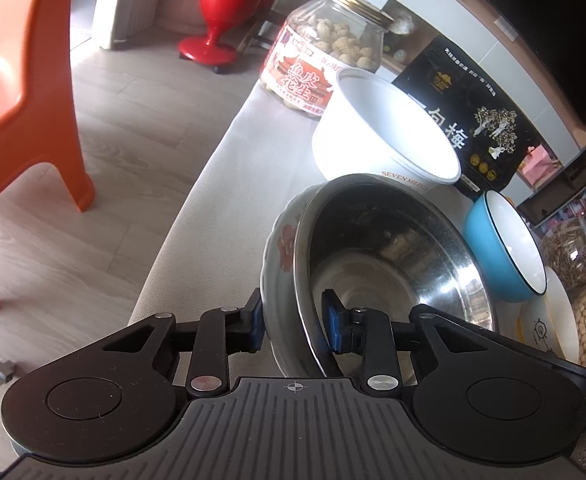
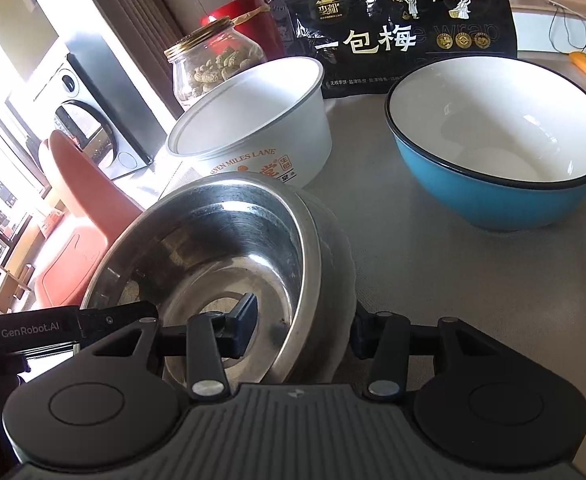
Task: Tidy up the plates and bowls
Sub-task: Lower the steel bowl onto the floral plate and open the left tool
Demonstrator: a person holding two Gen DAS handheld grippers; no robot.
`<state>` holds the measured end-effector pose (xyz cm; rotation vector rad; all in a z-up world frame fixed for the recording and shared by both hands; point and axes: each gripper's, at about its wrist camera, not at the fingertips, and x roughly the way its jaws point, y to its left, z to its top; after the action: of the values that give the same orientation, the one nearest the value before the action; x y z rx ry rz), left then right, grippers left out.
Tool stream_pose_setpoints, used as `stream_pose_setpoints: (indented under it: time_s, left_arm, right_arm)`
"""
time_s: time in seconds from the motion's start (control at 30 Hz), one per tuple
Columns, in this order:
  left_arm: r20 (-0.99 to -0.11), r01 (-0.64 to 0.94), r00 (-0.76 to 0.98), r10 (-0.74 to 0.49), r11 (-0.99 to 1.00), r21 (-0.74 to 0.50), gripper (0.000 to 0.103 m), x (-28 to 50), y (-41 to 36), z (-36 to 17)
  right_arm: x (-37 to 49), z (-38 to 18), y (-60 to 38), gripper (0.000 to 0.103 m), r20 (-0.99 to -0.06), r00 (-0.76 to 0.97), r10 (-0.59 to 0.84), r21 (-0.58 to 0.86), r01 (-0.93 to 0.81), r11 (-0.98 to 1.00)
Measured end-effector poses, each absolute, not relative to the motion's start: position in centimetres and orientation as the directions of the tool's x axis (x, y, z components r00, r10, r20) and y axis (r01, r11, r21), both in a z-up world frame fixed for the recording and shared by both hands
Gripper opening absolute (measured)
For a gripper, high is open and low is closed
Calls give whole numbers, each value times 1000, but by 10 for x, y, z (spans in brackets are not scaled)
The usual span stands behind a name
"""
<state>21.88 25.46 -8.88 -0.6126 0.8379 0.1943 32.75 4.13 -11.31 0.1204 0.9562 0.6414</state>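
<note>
The steel bowl (image 1: 393, 264) sits nested in the floral bowl (image 1: 283, 248), both gripped at opposite rims: left gripper (image 1: 293, 322) and right gripper (image 2: 305, 330) each half-closed over the stacked walls. Blue bowl (image 2: 497, 160) and white bowl (image 2: 253, 120) (both loose on the table (image 2: 453, 280)) appear unstacked.

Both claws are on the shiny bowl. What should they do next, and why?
Probably lift together: the left claw and right claw each straddle the rims of the steel bowl nested in the flowered bowl, tilted on the table.
</note>
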Motion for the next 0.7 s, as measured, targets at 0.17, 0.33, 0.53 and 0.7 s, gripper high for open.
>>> stream_pose_setpoints:
  time_s: [0.17, 0.33, 0.53, 0.7]
  left_arm:
    - [-743, -395, 660, -114, 788, -472, 33, 195, 249, -87]
    - [-793, -413, 604, -79, 820, -397, 33, 173, 240, -80]
    - [-802, -417, 594, -71, 825, -382, 34, 161, 244, -80]
    - [-807, -408, 590, -39, 848, -339, 34, 165, 239, -80]
  right_arm:
    - [312, -111, 32, 45, -723, 385, 573, 376, -477, 794]
    - [283, -110, 29, 45, -731, 363, 578, 349, -529, 774]
    - [253, -110, 28, 46, -734, 328, 595, 340, -582, 739]
    - [252, -109, 28, 46, -737, 321, 595, 342, -582, 738]
